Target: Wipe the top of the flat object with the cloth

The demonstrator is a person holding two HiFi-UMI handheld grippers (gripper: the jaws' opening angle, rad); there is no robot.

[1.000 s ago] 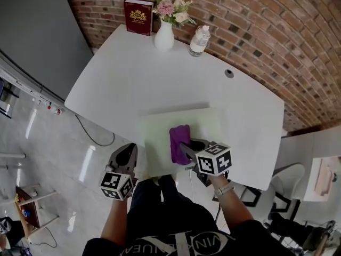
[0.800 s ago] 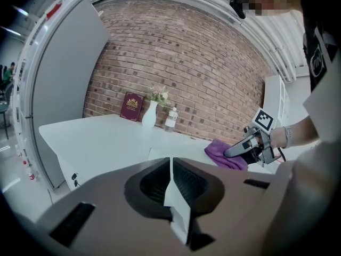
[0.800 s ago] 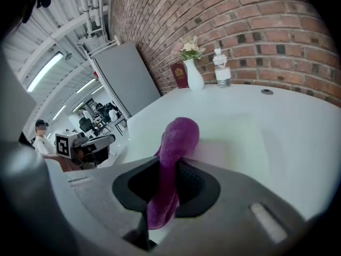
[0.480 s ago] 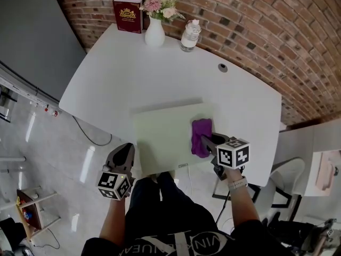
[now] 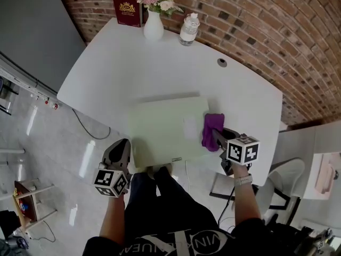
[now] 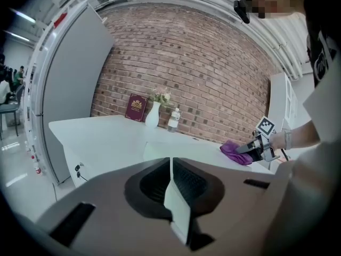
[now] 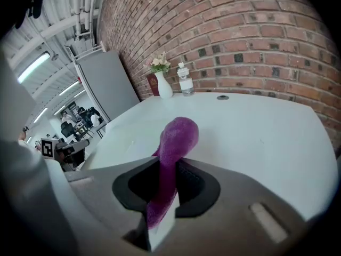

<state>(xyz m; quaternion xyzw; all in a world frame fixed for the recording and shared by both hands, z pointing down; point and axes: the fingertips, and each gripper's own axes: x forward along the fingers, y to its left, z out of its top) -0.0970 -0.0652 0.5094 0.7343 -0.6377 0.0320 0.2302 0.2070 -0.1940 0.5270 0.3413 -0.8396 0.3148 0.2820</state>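
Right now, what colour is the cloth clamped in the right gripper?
Purple. The cloth shows best in the right gripper view, pinched between the right gripper jaws.

The cloth [image 5: 213, 130] lies at the right edge of the board [image 5: 160, 132].

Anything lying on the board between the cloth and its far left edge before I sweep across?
Nothing visible. The board is bare left of the cloth; the vase, bottle and book stand at the table's far edge.

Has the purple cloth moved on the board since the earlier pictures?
Yes. The purple cloth slid from the middle of the board to its right edge.
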